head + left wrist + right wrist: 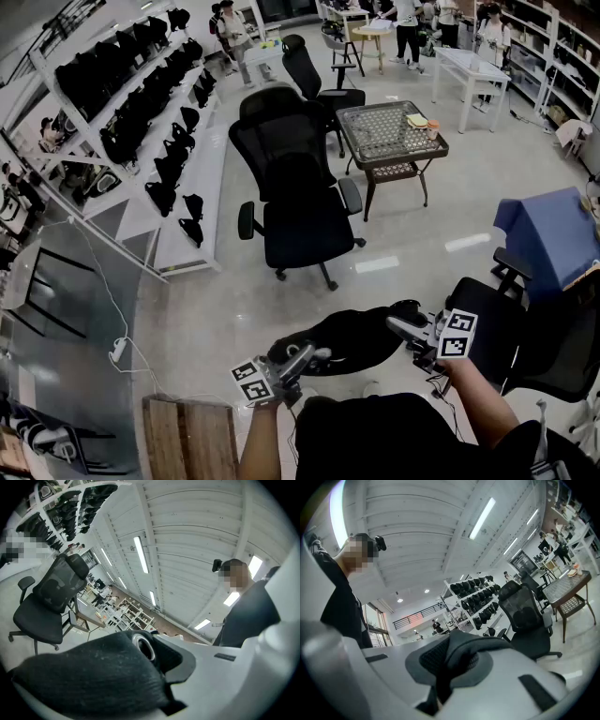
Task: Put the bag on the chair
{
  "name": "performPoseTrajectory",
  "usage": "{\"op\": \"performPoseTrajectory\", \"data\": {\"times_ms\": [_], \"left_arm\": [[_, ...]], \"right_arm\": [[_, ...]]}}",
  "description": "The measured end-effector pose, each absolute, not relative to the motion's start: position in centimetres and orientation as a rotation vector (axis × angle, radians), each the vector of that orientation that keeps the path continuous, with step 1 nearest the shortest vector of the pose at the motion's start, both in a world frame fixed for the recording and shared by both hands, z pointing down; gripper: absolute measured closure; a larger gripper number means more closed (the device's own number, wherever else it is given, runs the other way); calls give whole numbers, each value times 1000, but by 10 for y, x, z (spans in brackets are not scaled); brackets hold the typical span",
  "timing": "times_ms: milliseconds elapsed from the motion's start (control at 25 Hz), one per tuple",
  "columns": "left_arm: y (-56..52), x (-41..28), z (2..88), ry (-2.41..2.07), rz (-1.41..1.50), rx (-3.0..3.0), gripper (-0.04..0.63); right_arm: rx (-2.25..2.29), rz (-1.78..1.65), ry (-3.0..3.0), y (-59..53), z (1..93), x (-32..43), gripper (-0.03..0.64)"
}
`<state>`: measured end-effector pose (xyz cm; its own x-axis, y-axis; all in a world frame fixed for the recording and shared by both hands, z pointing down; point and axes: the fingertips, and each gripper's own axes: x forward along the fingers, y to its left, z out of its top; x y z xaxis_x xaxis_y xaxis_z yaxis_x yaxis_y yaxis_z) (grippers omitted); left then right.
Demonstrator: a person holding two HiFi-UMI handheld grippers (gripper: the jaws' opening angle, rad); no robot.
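1. The left gripper (314, 356) is pinching narrow on the bag (352, 339), with black fabric from the bag's left end packed between its white jaws. A metal eyelet (143, 646) is sitting right at the jaws in the left gripper view.
2. The right gripper (405, 328) is also pinching narrow on the bag. A fold of dark grey fabric from the right end is showing between its jaws in the right gripper view.
3. The bag is hanging slack between the two grippers, low in the head view. It is hanging over the pale floor (412, 253), close in front of the person, and is not touching the chair.
4. The chair (298, 202), a black mesh-back office type on castors, is standing well apart ahead of the bag. Its seat is facing toward the person.
5. A small wicker table (389, 136) is standing just right of the chair and carrying a few small items at its far right corner.
6. White shelves (141, 122) loaded with black bags are running along the left side.
7. Another black chair (511, 323) is sitting just right of the right gripper, and a blue cover (553, 234) is draping something beyond it.
8. A wooden crate (187, 436) is lying at bottom left, beside the person's left forearm.
9. People are standing around white tables at the far end.
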<state>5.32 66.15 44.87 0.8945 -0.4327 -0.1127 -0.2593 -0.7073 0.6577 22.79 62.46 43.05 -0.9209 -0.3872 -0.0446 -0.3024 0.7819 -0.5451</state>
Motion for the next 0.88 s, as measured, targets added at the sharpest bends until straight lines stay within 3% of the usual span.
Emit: {"op": "performPoseTrajectory", "data": {"times_ms": [880], "left_arm": [[647, 69, 443, -650, -292, 2367, 568]], "right_arm": [[-480, -880, 2797, 600, 436, 233, 601]]}}
